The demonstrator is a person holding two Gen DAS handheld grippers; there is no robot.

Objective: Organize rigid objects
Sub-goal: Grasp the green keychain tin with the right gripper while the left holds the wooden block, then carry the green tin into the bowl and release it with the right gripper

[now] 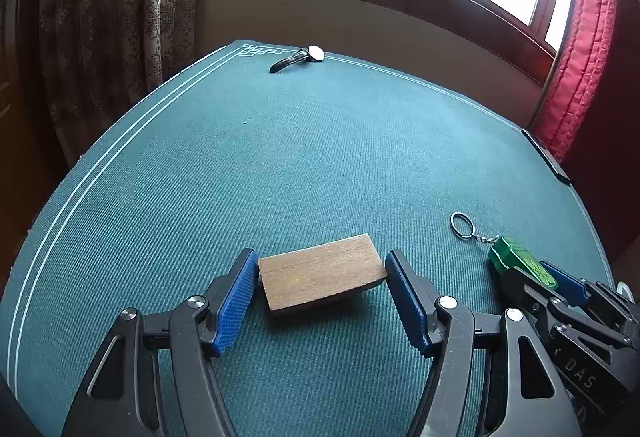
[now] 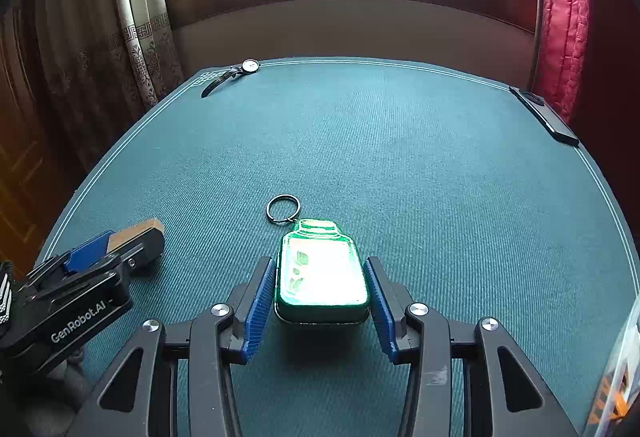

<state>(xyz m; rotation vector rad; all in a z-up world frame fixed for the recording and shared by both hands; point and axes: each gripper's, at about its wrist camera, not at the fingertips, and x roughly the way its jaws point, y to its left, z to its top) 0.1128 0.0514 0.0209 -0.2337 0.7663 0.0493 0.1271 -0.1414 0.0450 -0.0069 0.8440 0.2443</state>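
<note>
A flat wooden block (image 1: 320,275) sits between the blue pads of my left gripper (image 1: 322,257). Both pads touch its ends, and its right side looks slightly raised off the green table mat (image 1: 280,157). In the right wrist view, my right gripper (image 2: 320,263) is shut on a green bottle-shaped keychain tin (image 2: 320,273). The tin's key ring (image 2: 282,209) lies on the mat ahead. The two grippers are side by side near the front edge. The left gripper (image 2: 132,241) shows at the lower left of the right wrist view, and the right gripper (image 1: 532,273) at the lower right of the left wrist view.
A wristwatch (image 2: 232,75) lies at the far left corner of the mat. A dark flat device (image 2: 544,115) rests along the right edge. Patterned curtains hang at the left and red quilted fabric (image 2: 564,17) at the right. A clear packet (image 2: 616,377) sits at the near right.
</note>
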